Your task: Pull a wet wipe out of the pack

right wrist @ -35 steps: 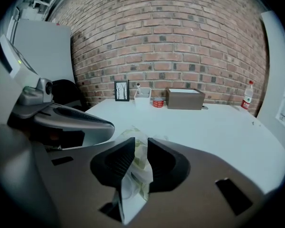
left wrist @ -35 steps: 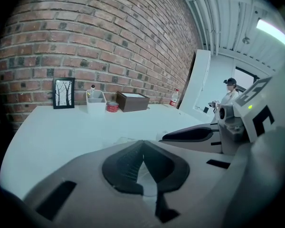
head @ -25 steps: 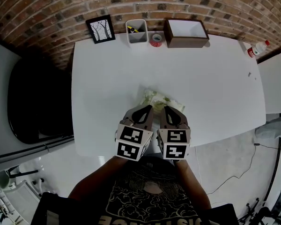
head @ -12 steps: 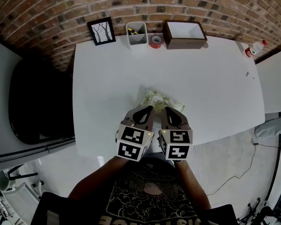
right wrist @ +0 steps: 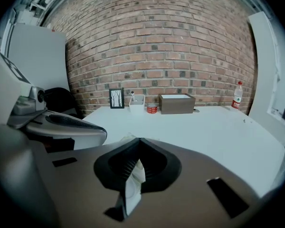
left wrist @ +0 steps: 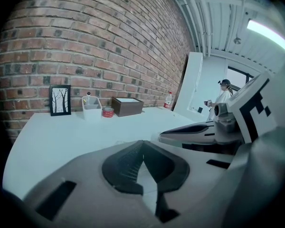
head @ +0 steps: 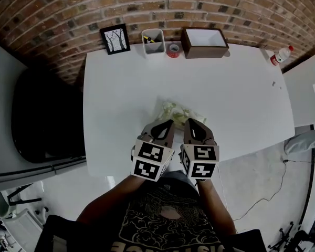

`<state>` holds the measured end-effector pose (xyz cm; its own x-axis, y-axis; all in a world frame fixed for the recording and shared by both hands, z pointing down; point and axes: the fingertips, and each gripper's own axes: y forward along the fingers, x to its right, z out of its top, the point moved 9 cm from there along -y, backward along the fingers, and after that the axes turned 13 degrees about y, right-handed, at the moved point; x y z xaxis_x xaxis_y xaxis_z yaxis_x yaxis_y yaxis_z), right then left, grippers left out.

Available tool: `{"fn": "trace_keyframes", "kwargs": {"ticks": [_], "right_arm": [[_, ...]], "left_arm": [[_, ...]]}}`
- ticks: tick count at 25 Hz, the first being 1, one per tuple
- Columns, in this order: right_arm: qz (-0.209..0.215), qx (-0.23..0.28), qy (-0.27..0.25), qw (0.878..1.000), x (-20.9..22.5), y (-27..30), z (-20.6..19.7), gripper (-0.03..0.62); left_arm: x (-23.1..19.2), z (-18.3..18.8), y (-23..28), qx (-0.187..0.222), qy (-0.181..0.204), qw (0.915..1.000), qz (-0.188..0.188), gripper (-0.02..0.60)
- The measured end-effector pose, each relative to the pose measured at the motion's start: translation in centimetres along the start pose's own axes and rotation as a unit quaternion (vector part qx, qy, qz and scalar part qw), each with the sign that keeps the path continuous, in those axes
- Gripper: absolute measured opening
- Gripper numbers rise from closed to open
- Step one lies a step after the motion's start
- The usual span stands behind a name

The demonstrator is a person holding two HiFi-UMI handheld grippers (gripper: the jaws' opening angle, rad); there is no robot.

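Wet wipe [right wrist: 134,188] pinched lengthwise in right hand-held gripper [right wrist: 139,144]

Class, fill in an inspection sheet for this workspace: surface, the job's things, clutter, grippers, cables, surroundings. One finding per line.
Surface: white table, no spills seen.
Job's things: wipe pack near the front edge, partly under the grippers; wet wipe held above it.
Clutter: framed picture, pen holder, tape roll and brown box along the wall side; bottle at the far right corner.
Grippers: left gripper claw shut, nothing clearly in it; right gripper claw shut on the wet wipe.
Cables: one thin cable on the floor at the right.
Surroundings: brick wall; black seat at the left; person standing far off.
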<state>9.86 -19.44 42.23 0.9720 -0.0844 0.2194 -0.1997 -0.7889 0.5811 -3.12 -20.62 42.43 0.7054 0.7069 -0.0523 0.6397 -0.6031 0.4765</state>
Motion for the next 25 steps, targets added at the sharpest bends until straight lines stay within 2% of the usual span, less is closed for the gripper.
{"fn": "trace_keyframes", "kwargs": {"ticks": [12,25], "right_arm": [[-0.011,0.032,0.005,0.999,-1.3,-1.3,0.9,0.015],[-0.038,0.059,-0.008,0.998,-3.3,-3.0,2.2,0.015]], "left_arm": [[0.0,0.7,-1.2,0.017,0.028,0.9993,-0.019,0.012],[0.0,1.3,-2.8,0.033,0.042,0.9975,-0.046,0.011]]}}
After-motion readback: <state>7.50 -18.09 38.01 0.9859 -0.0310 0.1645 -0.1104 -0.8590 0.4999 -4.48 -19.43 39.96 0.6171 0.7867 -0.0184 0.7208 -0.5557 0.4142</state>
